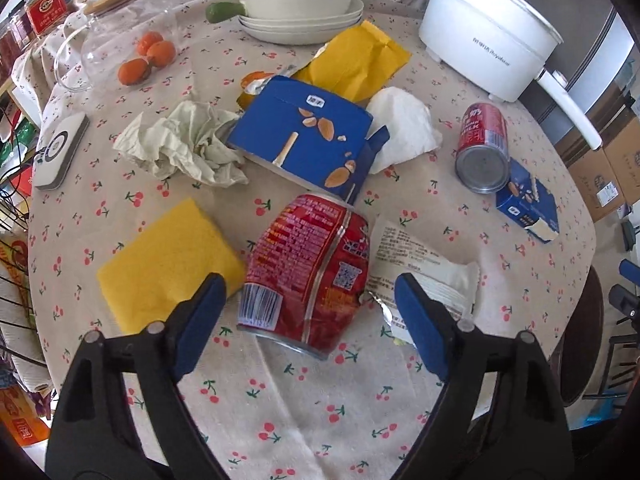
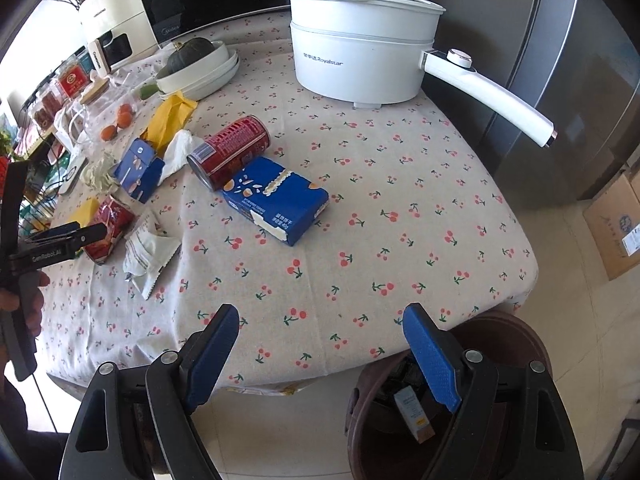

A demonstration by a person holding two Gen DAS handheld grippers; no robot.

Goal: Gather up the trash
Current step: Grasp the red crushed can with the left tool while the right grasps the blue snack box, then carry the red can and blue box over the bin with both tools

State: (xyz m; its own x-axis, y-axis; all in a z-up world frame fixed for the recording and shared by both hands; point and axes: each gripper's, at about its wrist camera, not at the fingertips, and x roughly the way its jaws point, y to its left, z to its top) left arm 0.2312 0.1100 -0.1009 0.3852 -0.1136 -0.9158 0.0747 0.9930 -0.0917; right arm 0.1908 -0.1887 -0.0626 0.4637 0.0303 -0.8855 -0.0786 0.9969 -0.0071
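My left gripper (image 1: 308, 300) is open, its jaws on either side of a crushed red can (image 1: 308, 268) lying on the cherry-print tablecloth (image 1: 304, 420). Beside the can lie a white wrapper (image 1: 424, 264) and a yellow sponge (image 1: 168, 268). Behind are a big blue box (image 1: 300, 140), crumpled tissues (image 1: 184, 144), a white napkin (image 1: 404, 126), a yellow bag (image 1: 356, 60), a second red can (image 1: 482, 148) and a small blue box (image 1: 528, 204). My right gripper (image 2: 320, 344) is open and empty at the table's near edge, above a brown bin (image 2: 404, 420). It sees the second can (image 2: 228, 152) and small box (image 2: 276, 200).
A white electric pot (image 2: 360, 48) with a long handle stands at the back. Stacked dishes with a dark squash (image 1: 296, 0), a glass jar with oranges (image 1: 148, 56) and a white device (image 1: 60, 152) sit on the far and left side. Cardboard boxes (image 2: 616, 220) stand on the floor.
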